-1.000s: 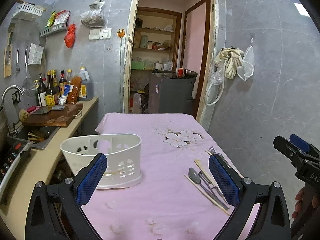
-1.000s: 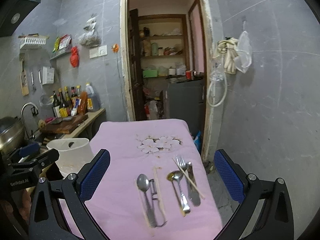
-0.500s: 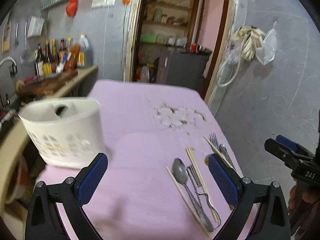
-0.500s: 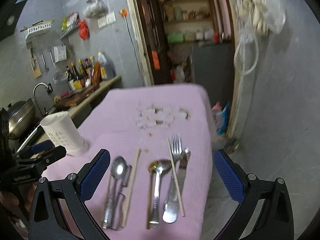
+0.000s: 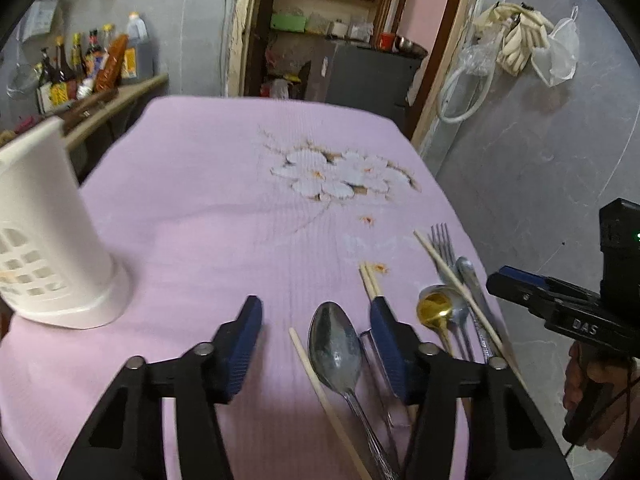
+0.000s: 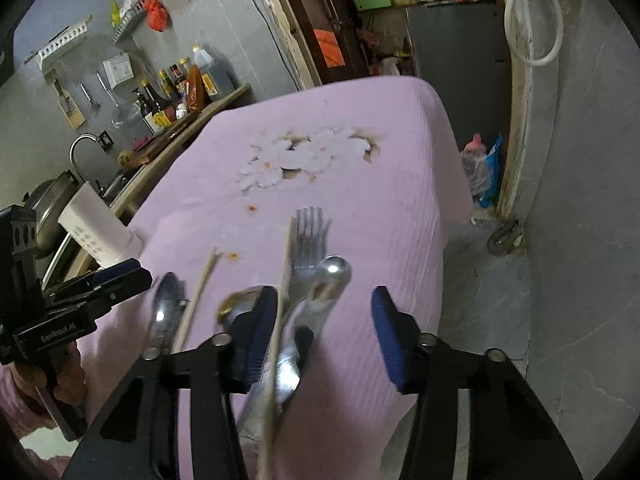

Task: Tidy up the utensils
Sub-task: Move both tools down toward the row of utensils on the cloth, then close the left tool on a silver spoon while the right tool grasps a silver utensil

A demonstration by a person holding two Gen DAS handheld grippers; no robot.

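We see a pale lilac tablecloth (image 5: 208,184) printed with white flowers (image 5: 340,176) around twelve o'clock. At nine o'clock is a white holder (image 5: 44,240) pierced with a grid of holes. At three o'clock a gold-bowled spoon (image 5: 434,306) sits beside a silver spoon (image 5: 336,344) and pale wooden chopsticks (image 5: 370,280).

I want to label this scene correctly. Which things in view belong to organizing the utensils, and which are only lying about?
For the job:
- white holder
- steel spoon
- gold spoon
- fork
- chopsticks

Just lying about:
- sauce bottles on the counter
- hose on the wall
- red bag
- tablecloth, only underneath
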